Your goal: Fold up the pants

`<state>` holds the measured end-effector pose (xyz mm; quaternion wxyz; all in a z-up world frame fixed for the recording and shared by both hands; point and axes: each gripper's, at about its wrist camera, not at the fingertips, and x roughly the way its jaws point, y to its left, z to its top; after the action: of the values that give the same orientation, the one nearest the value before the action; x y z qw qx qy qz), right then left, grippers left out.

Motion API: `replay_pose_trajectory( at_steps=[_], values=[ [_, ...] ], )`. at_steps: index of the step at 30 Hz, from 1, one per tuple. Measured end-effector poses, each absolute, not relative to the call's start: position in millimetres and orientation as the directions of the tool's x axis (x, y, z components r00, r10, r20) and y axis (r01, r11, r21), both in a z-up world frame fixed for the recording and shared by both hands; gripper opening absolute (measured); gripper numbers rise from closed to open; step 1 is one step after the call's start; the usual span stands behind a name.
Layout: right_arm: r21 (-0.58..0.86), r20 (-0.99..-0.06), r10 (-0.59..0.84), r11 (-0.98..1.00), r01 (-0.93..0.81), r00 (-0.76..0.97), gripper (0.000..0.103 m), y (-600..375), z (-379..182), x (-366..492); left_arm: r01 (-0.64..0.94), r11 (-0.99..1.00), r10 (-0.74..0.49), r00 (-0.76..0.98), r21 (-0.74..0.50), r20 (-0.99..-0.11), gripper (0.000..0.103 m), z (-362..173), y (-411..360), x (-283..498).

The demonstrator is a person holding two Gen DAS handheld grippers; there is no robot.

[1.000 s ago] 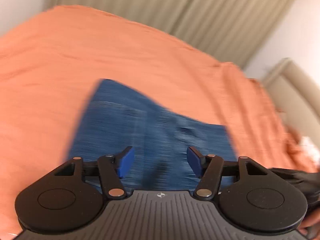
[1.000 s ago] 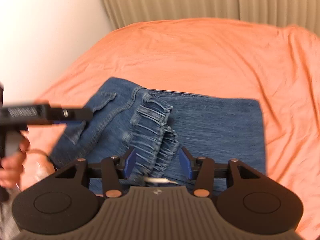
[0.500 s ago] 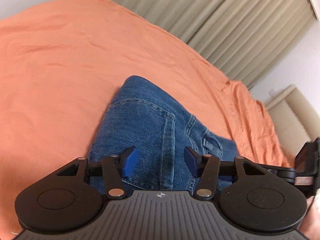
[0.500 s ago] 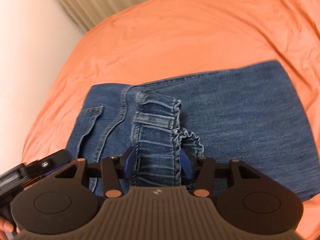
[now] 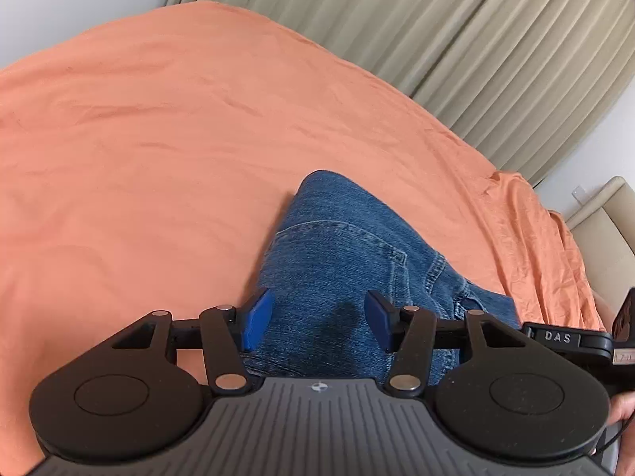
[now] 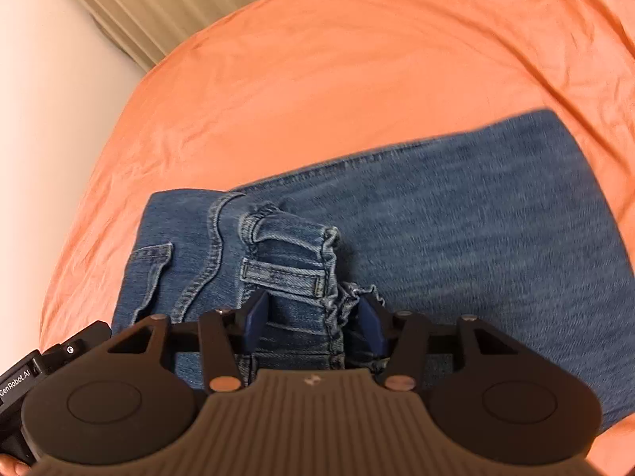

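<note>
Blue jeans (image 6: 476, 218) lie folded on an orange bed sheet (image 6: 357, 59). My right gripper (image 6: 313, 317) points down at their bunched waistband (image 6: 285, 273), which fills the gap between the two blue pads. The pads still touch it on both sides while the jaws are opening. In the left wrist view the jeans (image 5: 349, 261) show a back pocket seam. My left gripper (image 5: 317, 317) hovers open just above the denim near its left edge, with nothing pinched. The right gripper's body (image 5: 571, 337) shows at that view's right edge.
The orange sheet (image 5: 158, 139) spreads wide to the left and beyond the jeans. Beige curtains (image 5: 436, 20) hang behind the bed, and a beige padded piece (image 5: 607, 218) stands at the far right. A white wall (image 6: 47, 119) borders the bed on the left.
The right gripper has rolled and sunk, bringing the waistband from hanging loose down onto the folded jeans. The left gripper has moved lower and closer over the denim's left edge.
</note>
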<state>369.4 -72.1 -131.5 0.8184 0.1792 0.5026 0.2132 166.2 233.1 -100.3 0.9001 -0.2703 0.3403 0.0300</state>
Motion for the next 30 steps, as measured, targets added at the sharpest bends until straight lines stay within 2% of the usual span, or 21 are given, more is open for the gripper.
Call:
replay_pose_trajectory(
  at_steps=[7,8,10,13,16,20,22,25,30],
  values=[
    [0.593,-0.715,0.585,0.798,-0.109,0.383,0.059,-83,-151,368,-0.233,0.854,-0.134,0.765,-0.465,-0.629,0.062,-100,233,167],
    [0.612,-0.708,0.593,0.786,-0.085,0.384,0.051,-84,-155,370,-0.232,0.857,-0.132,0.765,-0.460,-0.631,0.062,-101,232,167],
    [0.636,-0.683,0.614,0.767,-0.091,0.396,0.027,-82,-157,369,-0.232,0.865,-0.120,0.765,-0.445,-0.633,0.062,-100,231,166],
    [0.539,-0.694,0.568,0.817,-0.203,0.443,0.014,-66,-140,360,-0.236,0.871,-0.107,0.764,-0.431,-0.636,0.062,-99,230,165],
    [0.469,-0.682,0.550,0.834,-0.290,0.482,0.009,-60,-117,351,-0.243,0.858,-0.110,0.775,-0.453,-0.623,0.062,-98,232,163],
    [0.410,-0.652,0.551,0.834,-0.368,0.521,0.007,-55,-77,344,-0.224,0.816,-0.158,0.801,-0.533,-0.578,0.062,-96,240,158],
    [0.404,-0.626,0.567,0.823,-0.399,0.536,0.007,-53,-52,344,-0.200,0.779,-0.199,0.820,-0.594,-0.537,0.062,-96,246,154],
    [0.400,-0.602,0.582,0.812,-0.424,0.547,0.006,-49,-16,350,-0.196,0.760,-0.190,0.844,-0.619,-0.501,0.063,-92,251,148],
    [0.384,-0.570,0.590,0.807,-0.449,0.572,0.006,-56,31,361,-0.207,0.689,-0.238,0.840,-0.694,-0.487,0.063,-101,259,150]
  ],
)
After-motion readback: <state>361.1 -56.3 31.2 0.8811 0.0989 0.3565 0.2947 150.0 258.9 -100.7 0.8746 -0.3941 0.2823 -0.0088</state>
